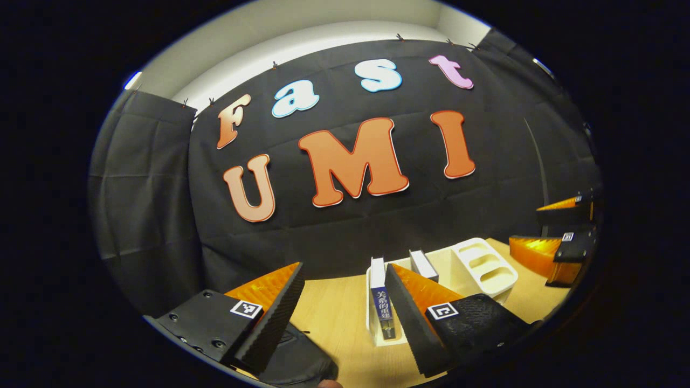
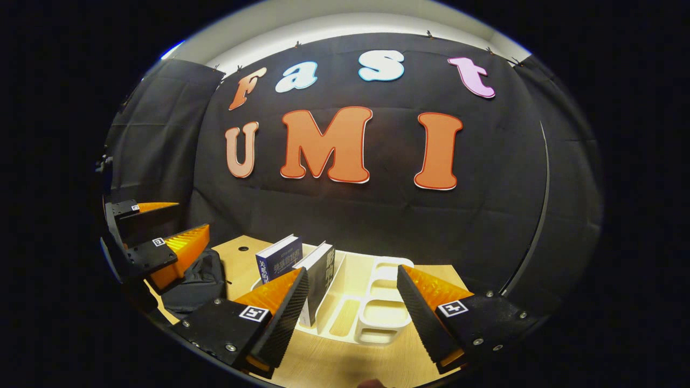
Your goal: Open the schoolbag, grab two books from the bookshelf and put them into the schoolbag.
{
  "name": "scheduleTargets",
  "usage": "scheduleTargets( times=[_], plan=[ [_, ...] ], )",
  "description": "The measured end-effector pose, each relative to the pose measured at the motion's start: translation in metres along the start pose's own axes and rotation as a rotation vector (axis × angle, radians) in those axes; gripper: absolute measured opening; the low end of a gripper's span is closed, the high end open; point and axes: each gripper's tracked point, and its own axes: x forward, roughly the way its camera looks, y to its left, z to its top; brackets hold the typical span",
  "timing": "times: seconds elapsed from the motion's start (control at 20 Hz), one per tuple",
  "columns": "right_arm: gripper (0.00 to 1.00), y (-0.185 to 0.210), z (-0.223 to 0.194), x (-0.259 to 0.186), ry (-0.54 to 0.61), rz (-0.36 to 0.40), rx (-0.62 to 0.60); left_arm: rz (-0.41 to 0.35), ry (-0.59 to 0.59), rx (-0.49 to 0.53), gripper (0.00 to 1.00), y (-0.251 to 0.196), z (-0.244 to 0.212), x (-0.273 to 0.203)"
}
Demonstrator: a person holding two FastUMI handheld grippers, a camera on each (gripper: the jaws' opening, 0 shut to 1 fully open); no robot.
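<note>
Both claws, the left claw [image 1: 345, 302] and the right claw [image 2: 353, 302], are wide open and hold nothing. Two books [image 2: 280, 258] stand in the white bookshelf [image 2: 377, 323] on the bench [image 2: 334, 366]. The schoolbag [image 2: 197, 283] lies beside it, so opening it looks like the first job.

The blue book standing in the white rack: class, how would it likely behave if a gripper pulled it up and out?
The blue book looks thick and hard-edged, so probably stiff, not floppy. It leans in the white rack, so it may tip sideways once lifted clear. Its cover looks smooth and might slip between the fingers unless gripped firmly.
</note>
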Motion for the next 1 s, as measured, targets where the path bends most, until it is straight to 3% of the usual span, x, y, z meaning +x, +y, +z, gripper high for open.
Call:
scheduleTargets(
  times=[0.3,0.6,0.85,1.0],
  plan=[
    [0.98,-0.008,-0.009,0.009,-0.003,0.041,-0.061,0.082,0.117,0.202,0.96,0.018,-0.061,-0.012],
    [0.98,-0.003,-0.025,0.016,0.031,0.019,-0.062,0.043,0.214,0.379,0.98,0.027,-0.133,-0.020],
    [0.98,0.000,-0.034,0.022,0.063,-0.032,-0.031,0.023,0.365,0.558,0.98,0.042,-0.219,-0.017],
    [0.98,0.000,-0.032,0.027,0.068,-0.056,-0.037,-0.002,0.434,0.607,0.98,0.054,-0.259,-0.017]
  ],
)
